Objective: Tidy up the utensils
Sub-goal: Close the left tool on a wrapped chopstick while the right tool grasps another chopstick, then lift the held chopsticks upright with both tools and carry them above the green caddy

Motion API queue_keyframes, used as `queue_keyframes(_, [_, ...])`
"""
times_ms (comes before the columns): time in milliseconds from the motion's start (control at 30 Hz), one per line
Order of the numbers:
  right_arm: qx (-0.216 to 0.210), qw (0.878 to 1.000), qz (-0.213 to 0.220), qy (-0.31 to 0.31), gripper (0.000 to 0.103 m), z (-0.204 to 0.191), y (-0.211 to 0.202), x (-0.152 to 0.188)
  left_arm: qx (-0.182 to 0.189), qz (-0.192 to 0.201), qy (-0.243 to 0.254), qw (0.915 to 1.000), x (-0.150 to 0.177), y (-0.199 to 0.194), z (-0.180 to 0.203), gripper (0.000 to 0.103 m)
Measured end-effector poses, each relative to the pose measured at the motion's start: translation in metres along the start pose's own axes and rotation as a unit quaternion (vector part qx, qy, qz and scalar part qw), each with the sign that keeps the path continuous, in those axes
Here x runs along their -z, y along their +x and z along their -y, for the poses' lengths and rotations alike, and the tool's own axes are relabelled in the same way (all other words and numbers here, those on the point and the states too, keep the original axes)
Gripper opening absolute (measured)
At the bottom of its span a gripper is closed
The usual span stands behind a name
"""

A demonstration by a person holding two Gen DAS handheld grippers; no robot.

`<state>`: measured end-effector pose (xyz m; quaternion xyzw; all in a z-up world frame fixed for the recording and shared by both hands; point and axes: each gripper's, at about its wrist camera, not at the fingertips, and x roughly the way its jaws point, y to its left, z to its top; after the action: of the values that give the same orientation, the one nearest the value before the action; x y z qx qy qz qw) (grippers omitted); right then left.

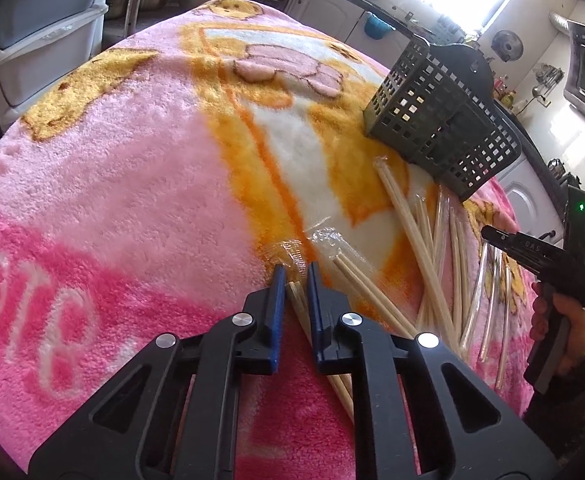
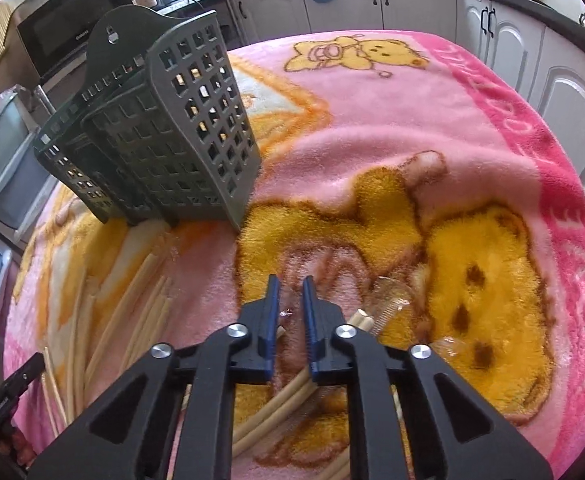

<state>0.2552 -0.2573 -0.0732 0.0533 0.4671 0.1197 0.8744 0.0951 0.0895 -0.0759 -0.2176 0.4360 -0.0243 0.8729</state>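
Several pairs of wooden chopsticks in clear plastic sleeves [image 1: 432,248] lie scattered on a pink and yellow blanket [image 1: 132,184]. A dark green perforated utensil holder [image 1: 440,120] stands beyond them; it also shows in the right wrist view [image 2: 164,140]. My left gripper [image 1: 295,270] is open, its fingers either side of one wrapped pair [image 1: 298,300]. My right gripper [image 2: 290,280] is open above wrapped chopsticks [image 2: 288,400]; one pair's tips [image 2: 362,317] show by its right finger. The right gripper also shows in the left wrist view [image 1: 488,233].
Kitchen cabinets [image 2: 492,36] and a dark counter run behind the table. A microwave [image 2: 72,28] stands at the far left. Plastic drawers [image 1: 40,32] stand by the table's far side. Crumpled plastic wrap [image 2: 388,292] lies near the right gripper.
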Motion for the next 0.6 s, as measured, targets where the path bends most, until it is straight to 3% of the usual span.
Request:
queue_keyframes(167, [-0.035, 0.999, 0.027, 0.002, 0.003, -0.006, -0.014, -0.005, 0.007, 0.011, -0.011, 0.9999, -0.007, -0.006, -0.008, 0.005])
queue_keyframes(400, [-0.089, 0.992, 0.093, -0.016, 0.003, -0.023, -0.056, -0.017, 0.011, 0.058, -0.007, 0.9982, -0.027, -0.033, -0.01, 0.004])
queue_keyframes(600, [-0.1, 0.981, 0.152, -0.061, 0.002, -0.044, -0.096, -0.025, 0.018, 0.095, 0.01, 0.9953, -0.049, -0.053, 0.002, 0.003])
